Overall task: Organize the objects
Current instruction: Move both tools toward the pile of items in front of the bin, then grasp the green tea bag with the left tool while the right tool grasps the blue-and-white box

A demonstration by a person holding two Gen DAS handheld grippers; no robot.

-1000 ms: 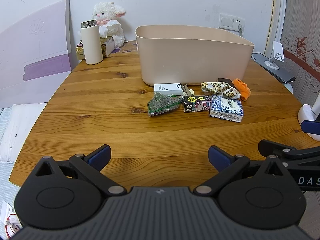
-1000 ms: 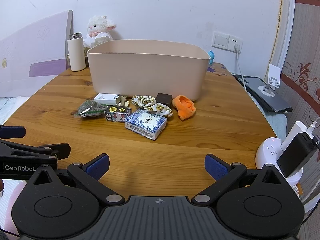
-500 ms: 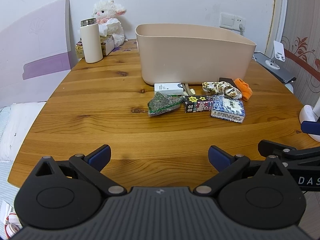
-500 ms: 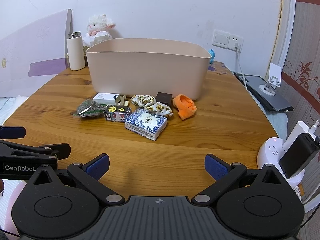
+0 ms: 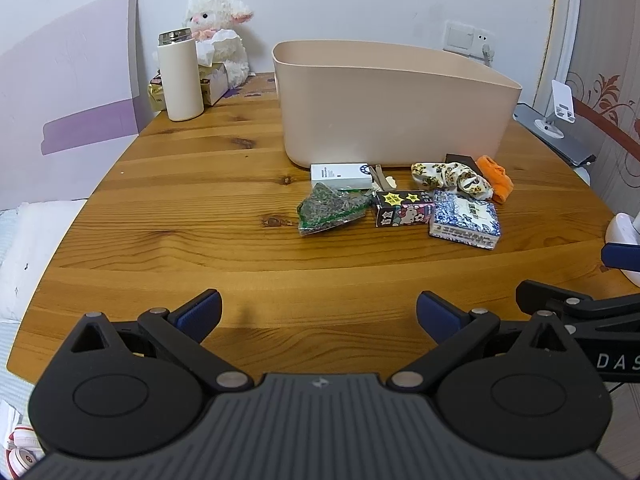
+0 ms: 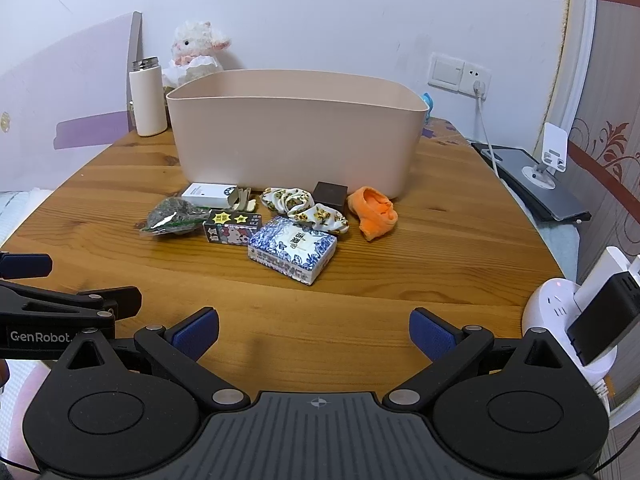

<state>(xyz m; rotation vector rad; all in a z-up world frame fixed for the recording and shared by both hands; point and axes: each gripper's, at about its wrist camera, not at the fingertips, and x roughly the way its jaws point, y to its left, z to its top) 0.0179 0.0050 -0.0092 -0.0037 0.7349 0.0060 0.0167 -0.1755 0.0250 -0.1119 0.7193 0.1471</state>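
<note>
Hovering apart, left gripper (image 5: 319, 312) and right gripper (image 6: 314, 330) released; bin (image 6: 296, 132) beyond.

Small items clustered on the table against the near wall of a beige bin

The open beige bin (image 6: 296, 136) stands upright; at its foot lie a white box (image 6: 209, 195) at 9 o'clock of the cluster, a green foil packet (image 6: 170, 216) just beside a black cartoon box (image 6: 232, 229), a blue-and-white patterned pack (image 6: 292, 254) at 6 o'clock, a floral cloth (image 6: 306, 210), a small dark box (image 6: 330, 194) and an orange cloth (image 6: 373, 213) at 3 o'clock
</note>
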